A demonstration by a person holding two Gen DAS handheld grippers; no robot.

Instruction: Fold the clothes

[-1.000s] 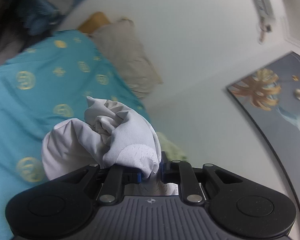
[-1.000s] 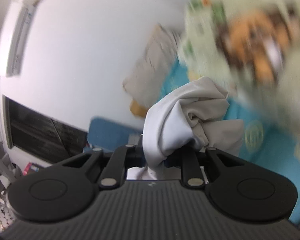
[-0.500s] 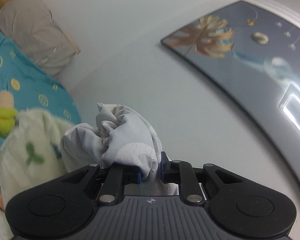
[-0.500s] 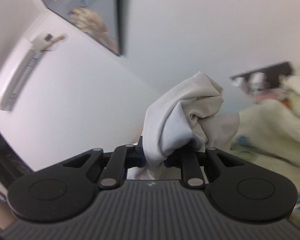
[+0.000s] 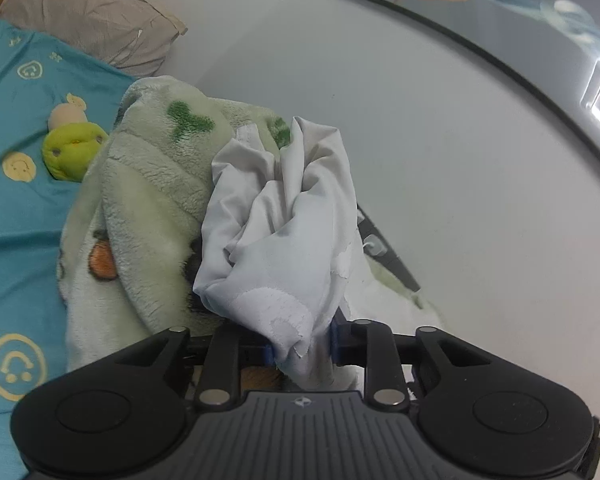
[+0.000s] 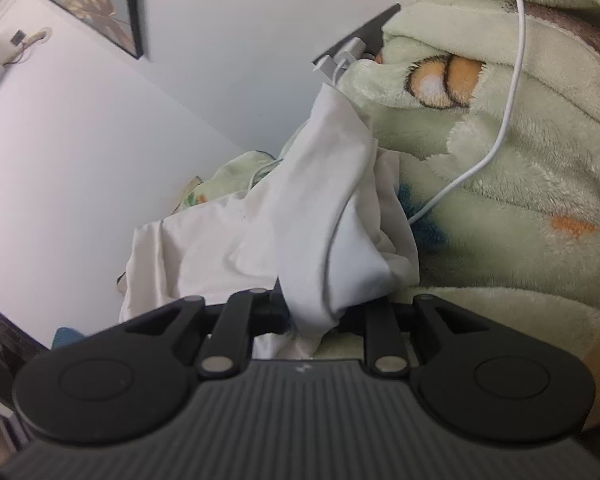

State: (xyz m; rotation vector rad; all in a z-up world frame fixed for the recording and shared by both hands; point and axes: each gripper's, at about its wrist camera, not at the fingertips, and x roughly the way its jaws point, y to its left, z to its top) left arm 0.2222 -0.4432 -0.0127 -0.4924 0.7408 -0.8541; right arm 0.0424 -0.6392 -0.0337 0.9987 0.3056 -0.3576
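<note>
Both grippers clamp a white garment (image 5: 284,232) above a green fleece blanket (image 5: 148,184).
Left gripper (image 5: 302,346) sees the teal bedsheet (image 5: 16,208); right gripper (image 6: 314,320) alone shows a white cable (image 6: 512,80), blanket now replacing bare wall.

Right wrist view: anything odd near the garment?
Yes. A white charger cable trails loose across the green fleece blanket, right beside the white garment clamped in the right tongs. It could snag as the cloth is spread.

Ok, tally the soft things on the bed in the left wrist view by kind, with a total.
White garment, clamped in the left gripper: 1
Green fleece blanket: 1
Grey pillow: 1
Green plush toy: 1
Total: 4
</note>
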